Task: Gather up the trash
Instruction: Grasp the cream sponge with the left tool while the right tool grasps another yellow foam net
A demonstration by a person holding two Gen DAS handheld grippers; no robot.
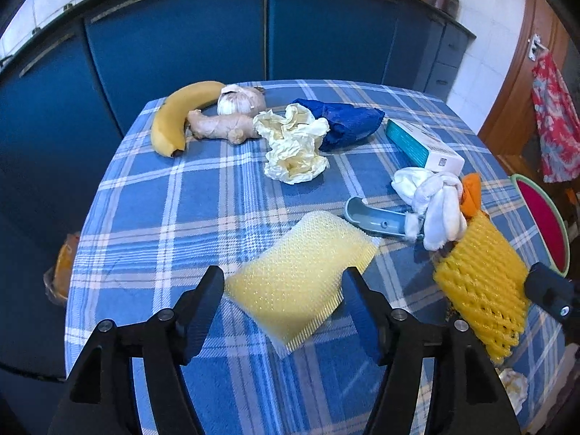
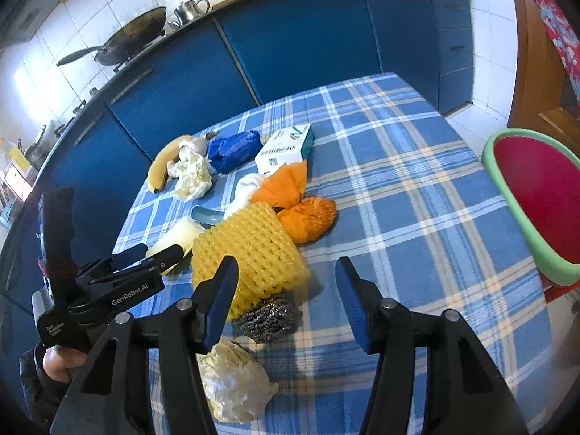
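Observation:
My left gripper [image 1: 282,290] is open, its fingers on either side of a pale yellow foam sleeve [image 1: 301,275] lying on the blue plaid tablecloth [image 1: 152,217]. My right gripper [image 2: 286,279] is open and empty above the cloth, beside a yellow foam fruit net [image 2: 250,250] and a steel scourer [image 2: 268,317]. Other trash lies around: crumpled cream paper [image 1: 293,145], a blue wad [image 1: 344,121], a white rag [image 1: 435,203], an orange bag [image 2: 297,206] and a crumpled plastic ball [image 2: 235,384]. A red bin with a green rim [image 2: 536,195] stands right of the table.
A banana [image 1: 177,116], garlic [image 1: 239,99] and ginger [image 1: 221,127] lie at the far left of the table. A white and teal box [image 1: 420,141] and a light blue curved piece [image 1: 377,219] lie to the right. Blue cabinets [image 1: 181,43] stand behind.

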